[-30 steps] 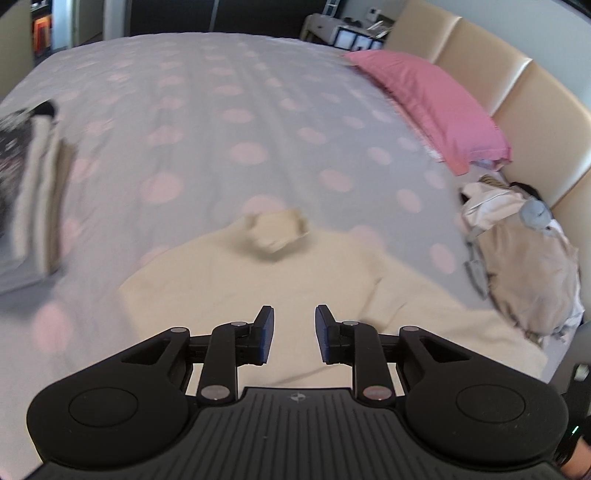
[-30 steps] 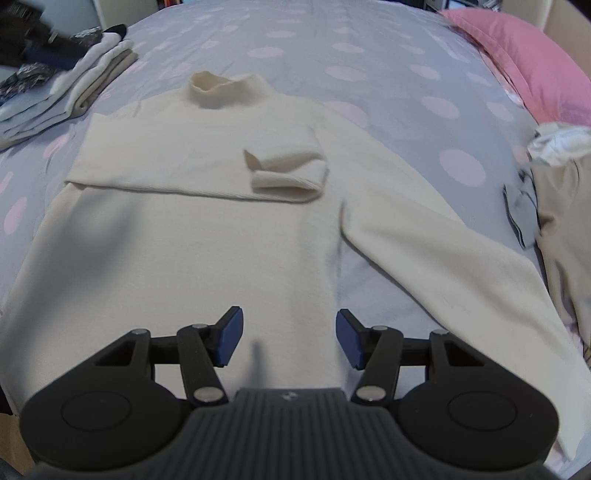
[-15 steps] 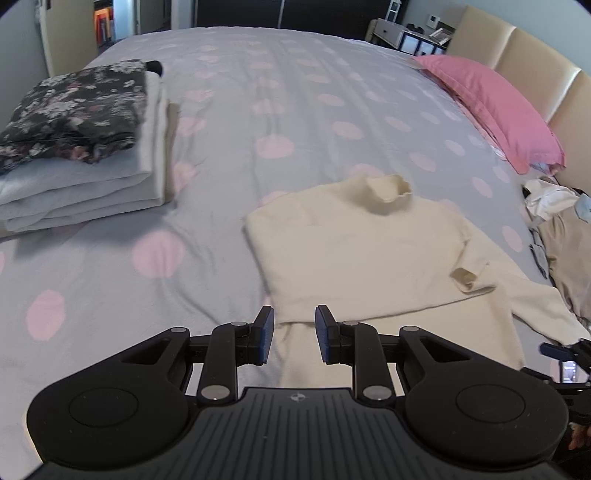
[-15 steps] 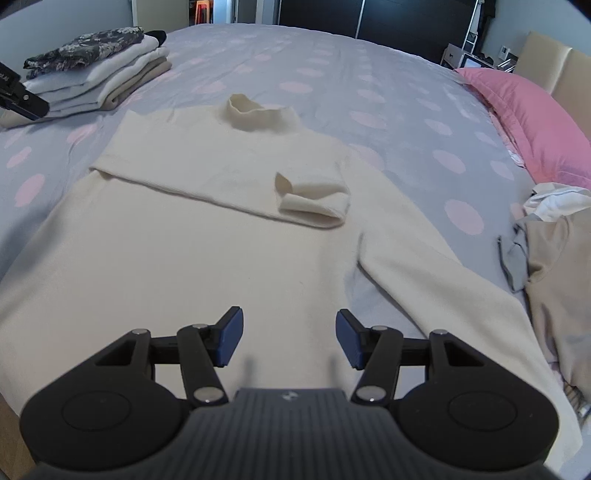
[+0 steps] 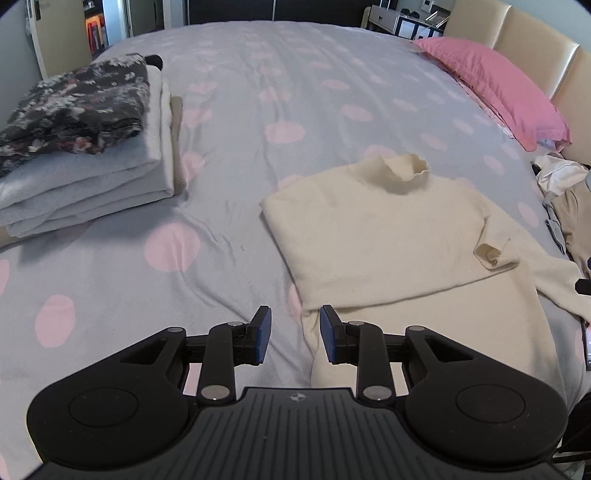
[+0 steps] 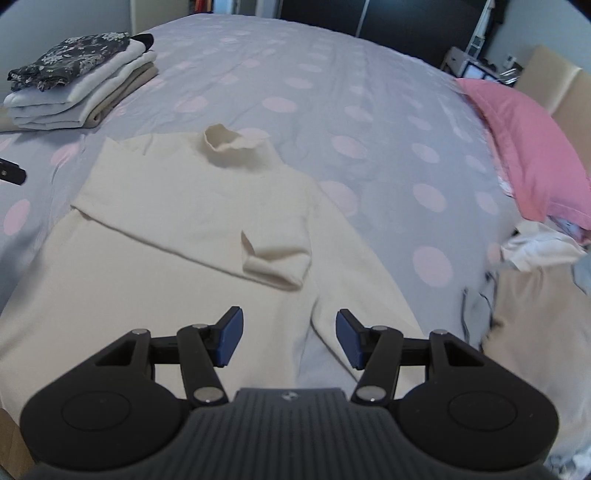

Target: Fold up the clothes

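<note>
A cream turtleneck sweater (image 5: 388,236) (image 6: 177,236) lies flat on the bed, neck pointing away. Its left sleeve is folded across the chest, the cuff (image 6: 273,266) resting near the middle. The other sleeve (image 6: 362,273) stretches out toward the lower right. My left gripper (image 5: 294,334) hovers open above the sweater's left edge, nothing between its blue pads. My right gripper (image 6: 289,338) is open too, above the spot where the outstretched sleeve meets the body, holding nothing.
A stack of folded clothes (image 5: 81,147) (image 6: 77,85) topped by a dark floral piece sits at the far left. A pink pillow (image 5: 491,85) (image 6: 532,158) lies by the beige headboard (image 5: 517,29). Unfolded garments (image 6: 532,295) are heaped at the right on the grey polka-dot bedspread (image 5: 258,147).
The left gripper has swung left, bringing the folded stack into view and ending at the sweater's left edge. The right gripper has advanced over the sweater toward the outstretched sleeve. Both stayed open.
</note>
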Demonstrator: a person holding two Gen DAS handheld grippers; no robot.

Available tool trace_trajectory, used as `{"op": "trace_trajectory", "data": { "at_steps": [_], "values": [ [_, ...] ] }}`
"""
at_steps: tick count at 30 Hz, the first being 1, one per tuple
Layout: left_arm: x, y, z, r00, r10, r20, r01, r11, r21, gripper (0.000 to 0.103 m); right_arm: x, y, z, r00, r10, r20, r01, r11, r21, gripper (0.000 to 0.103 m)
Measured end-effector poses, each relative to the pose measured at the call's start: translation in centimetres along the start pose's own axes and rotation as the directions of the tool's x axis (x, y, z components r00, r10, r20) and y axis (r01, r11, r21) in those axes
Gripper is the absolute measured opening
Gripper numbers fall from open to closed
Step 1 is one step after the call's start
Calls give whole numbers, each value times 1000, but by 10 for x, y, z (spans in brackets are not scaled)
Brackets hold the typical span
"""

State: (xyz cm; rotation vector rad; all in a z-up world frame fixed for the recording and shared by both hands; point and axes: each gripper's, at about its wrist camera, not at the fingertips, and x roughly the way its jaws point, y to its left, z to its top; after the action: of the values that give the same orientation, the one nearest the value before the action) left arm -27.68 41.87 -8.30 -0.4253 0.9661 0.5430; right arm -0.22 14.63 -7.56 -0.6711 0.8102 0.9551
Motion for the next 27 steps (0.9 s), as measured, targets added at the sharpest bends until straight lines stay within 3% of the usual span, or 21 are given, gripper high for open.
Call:
{"op": "trace_trajectory", "data": {
  "at_steps": [7,10,16,21,27],
  "values": [
    [32,19,35,1000,4,11,-3,997,-73,38,42,-1,42,998,55,-26,-56,998,-38,59],
    [52,29,48,1000,6,26,-3,992,-123,38,64,2,62,996,73,-42,-75,996,-50,67],
    [93,44,70,1000,3,28,4,968,-250,38,107,1,88,990,121,-70,-120,992,28,70],
    [120,34,81,1000,20,-2,-20,972,-235,38,121,-11,107,983,173,-67,-161,975,156,70],
    [140,32,79,994,72,-85,-88,973,-212,21,141,11,98,981,135,-139,-126,989,70,69]
  ]
}}
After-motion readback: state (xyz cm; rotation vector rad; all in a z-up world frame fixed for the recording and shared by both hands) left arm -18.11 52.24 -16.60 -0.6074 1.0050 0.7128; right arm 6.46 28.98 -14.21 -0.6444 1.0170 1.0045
